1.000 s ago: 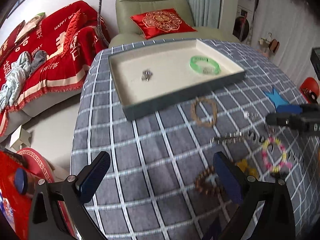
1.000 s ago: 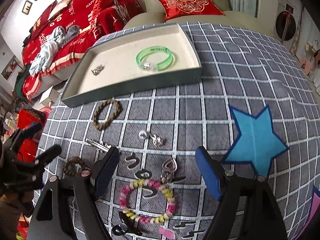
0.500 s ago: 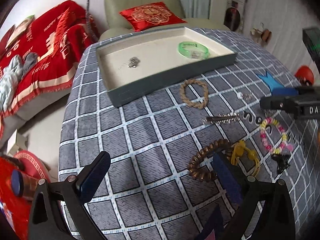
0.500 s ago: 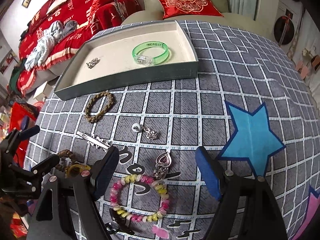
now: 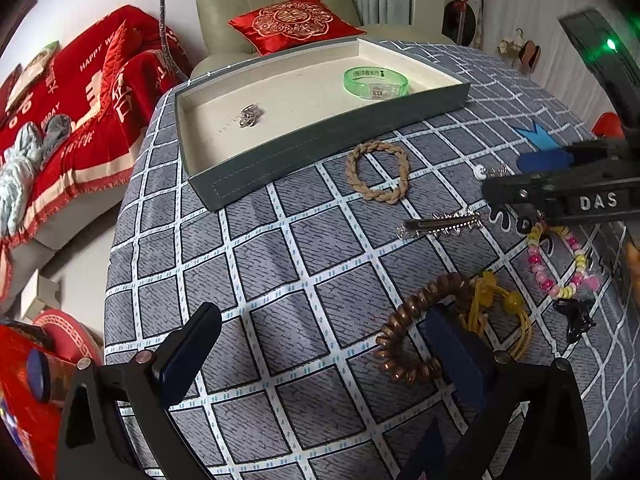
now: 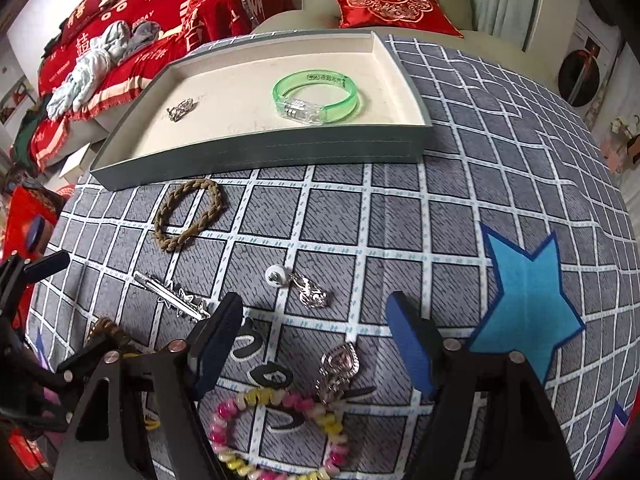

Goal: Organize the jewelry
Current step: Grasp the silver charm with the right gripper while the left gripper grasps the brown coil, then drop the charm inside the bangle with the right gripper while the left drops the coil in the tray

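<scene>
A checked grey cloth covers the worktop (image 5: pixel 280 264), and the grey tray (image 5: pixel 320 140) across the upper middle of both views already holds a green bangle (image 6: pixel 316 96) and a small silver charm (image 6: pixel 181 109). The rest of the jewelry lies loose on the cloth below it.

The left gripper (image 5: pixel 316 352) is spread wide and holds nothing. Its right finger sits at the lower right of its view, over the brown coil bracelet (image 5: pixel 404 336), which touches a yellow cord piece (image 5: pixel 500 312) on its right (a likely snag if the fingers close carelessly). The coil thus lies off-centre, toward the right finger, not between the two.

The right gripper (image 6: pixel 316 344) is likewise fully open and empty. A silver pendant (image 6: pixel 338 366) lies in the gap just ahead, beside the pink-and-yellow bead bracelet (image 6: pixel 280 432) at the lower edge. Farther up are a silver earring (image 6: pixel 308 290), a long hair clip (image 6: pixel 172 298) lying slantwise at left, and a braided tan bracelet (image 6: pixel 188 214) nearest the tray.
</scene>
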A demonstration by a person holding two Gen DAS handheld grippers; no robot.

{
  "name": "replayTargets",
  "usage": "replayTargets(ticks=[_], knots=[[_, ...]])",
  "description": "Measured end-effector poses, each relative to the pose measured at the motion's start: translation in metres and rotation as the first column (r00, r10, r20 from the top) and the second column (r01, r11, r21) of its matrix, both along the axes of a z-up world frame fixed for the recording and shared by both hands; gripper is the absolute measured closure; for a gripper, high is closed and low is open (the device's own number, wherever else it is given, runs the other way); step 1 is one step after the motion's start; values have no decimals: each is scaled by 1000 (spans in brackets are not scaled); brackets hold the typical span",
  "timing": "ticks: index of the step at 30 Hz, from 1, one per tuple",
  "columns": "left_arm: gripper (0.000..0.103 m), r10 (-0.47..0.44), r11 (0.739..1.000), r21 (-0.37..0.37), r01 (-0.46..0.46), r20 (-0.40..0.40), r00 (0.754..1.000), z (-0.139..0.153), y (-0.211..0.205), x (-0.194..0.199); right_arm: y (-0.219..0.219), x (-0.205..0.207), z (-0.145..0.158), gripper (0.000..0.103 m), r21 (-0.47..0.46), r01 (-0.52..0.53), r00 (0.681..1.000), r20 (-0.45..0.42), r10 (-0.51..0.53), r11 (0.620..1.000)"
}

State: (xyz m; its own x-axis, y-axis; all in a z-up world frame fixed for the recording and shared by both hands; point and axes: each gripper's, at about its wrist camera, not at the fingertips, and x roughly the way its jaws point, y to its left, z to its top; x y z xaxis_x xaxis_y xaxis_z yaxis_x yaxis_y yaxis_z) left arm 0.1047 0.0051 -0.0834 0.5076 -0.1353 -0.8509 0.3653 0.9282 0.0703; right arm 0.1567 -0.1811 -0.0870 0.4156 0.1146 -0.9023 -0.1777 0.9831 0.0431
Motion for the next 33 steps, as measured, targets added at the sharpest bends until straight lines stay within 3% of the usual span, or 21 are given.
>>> replayTargets(ticks=[6,9,12,13,14,15,25,33], knots=[[2,-21,1000,9,21,14,1000,2,-9,-6,13,0,0,45,-55,-45,999,16,46,997],[19,-35,999,-19,35,1,999,4,-11,-8,16,-2,1,52,-54,-50,999,15,51,997],[52,-65,997,-43,65,-5,998,7,-16,-11,18,-4,2,67,-54,-53,998,18,54,997],[69,-78,996,-53,77,-10,997,7,-17,-12,18,-4,3,71,-53,-53,998,19,54,997],[76,-84,995,-57,83,-13,996,7,-19,-13,19,-5,3,83,-53,-52,998,20,53,997],[76,-86,995,-54,85,-11,996,7,-20,-13,19,-6,3,90,-54,-45,999,21,47,998],[76,-18,986,-169,10,-44,999,16,0,-11,-5,-11,18,90,73,10,999,38,-13,997],[76,20,978,-208,-23,-19,1000,33,13,-7,-14,-10,41,90,146,26,997,66,-36,989]])
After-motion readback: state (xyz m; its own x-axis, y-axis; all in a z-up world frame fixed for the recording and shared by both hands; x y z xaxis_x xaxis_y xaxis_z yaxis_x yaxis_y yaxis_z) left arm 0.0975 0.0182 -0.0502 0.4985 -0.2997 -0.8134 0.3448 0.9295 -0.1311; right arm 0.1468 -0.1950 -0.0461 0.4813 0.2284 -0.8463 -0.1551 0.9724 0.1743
